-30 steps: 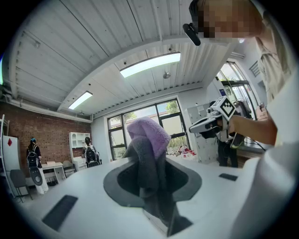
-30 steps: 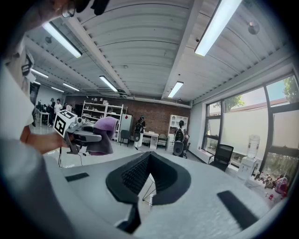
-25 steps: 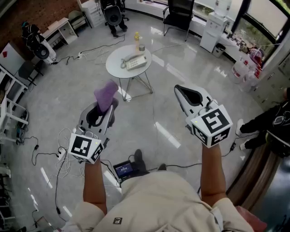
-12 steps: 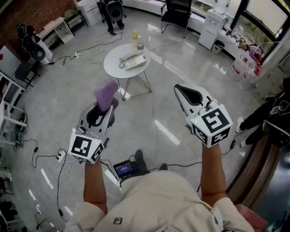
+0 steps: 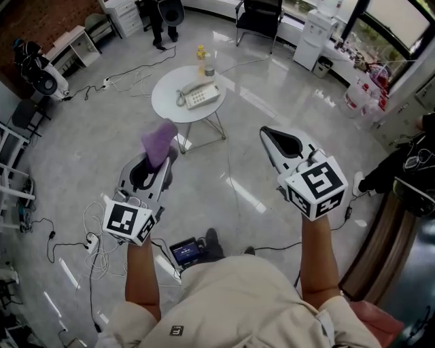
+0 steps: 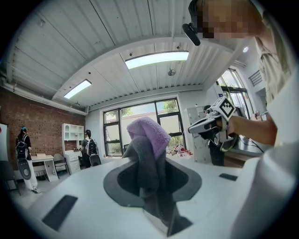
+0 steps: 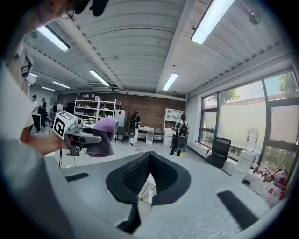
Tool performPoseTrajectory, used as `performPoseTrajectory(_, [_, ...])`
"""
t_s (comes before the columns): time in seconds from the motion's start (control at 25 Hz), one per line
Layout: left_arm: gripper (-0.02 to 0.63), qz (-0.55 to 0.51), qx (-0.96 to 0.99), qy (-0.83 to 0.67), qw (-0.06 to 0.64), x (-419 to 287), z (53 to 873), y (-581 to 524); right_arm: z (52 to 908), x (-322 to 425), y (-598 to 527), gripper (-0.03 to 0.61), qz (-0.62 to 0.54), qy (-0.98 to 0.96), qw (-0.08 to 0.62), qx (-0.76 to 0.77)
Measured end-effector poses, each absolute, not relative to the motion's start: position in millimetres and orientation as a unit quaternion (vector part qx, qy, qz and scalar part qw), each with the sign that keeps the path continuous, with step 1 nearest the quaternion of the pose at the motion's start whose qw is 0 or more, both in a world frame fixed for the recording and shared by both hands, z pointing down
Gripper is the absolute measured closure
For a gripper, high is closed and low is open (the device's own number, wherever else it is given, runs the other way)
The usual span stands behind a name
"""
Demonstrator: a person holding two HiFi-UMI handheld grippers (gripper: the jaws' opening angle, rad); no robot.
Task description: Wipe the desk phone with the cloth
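The desk phone (image 5: 198, 96), pale with a coiled handset, lies on a small round white table (image 5: 168, 100) a few steps ahead of me. My left gripper (image 5: 162, 158) is held in the air at chest height, shut on a purple cloth (image 5: 160, 141) that sticks up from its jaws. In the left gripper view the cloth (image 6: 148, 136) fills the gap between the jaws. My right gripper (image 5: 267, 134) is held level with it to the right, shut with nothing in it (image 7: 148, 161). Both are far short of the table.
A yellow bottle (image 5: 202, 53) and a small can (image 5: 210, 70) stand on the table behind the phone. Cables trail over the grey floor (image 5: 95, 231). A black chair (image 5: 257, 17) and a water dispenser (image 5: 309, 42) stand beyond. A person (image 5: 406, 182) is at the right edge.
The table with the phone has drifted slightly left and down in the head view. Both grippers keep their places and the cloth stays held.
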State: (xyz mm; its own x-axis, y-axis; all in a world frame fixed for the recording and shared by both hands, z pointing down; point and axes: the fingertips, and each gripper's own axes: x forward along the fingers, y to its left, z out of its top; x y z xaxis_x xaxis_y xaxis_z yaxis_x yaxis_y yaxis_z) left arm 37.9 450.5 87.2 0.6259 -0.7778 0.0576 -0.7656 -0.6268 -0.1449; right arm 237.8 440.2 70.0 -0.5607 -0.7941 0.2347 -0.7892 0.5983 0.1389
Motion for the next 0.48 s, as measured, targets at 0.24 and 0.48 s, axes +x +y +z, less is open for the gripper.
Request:
performPoseTrajectory(0.24, [0.523,-0.055,-0.906,0.416,0.044,1,85,403,70,200,399,0.588,0.003,-0.874,0.132,0.467])
performPoseTrajectory(0.48, [0.523,-0.05,-0.915,0.398,0.04,-28,91,362,74,169,363,0.588,0.01,-0.866,0.136,0.48])
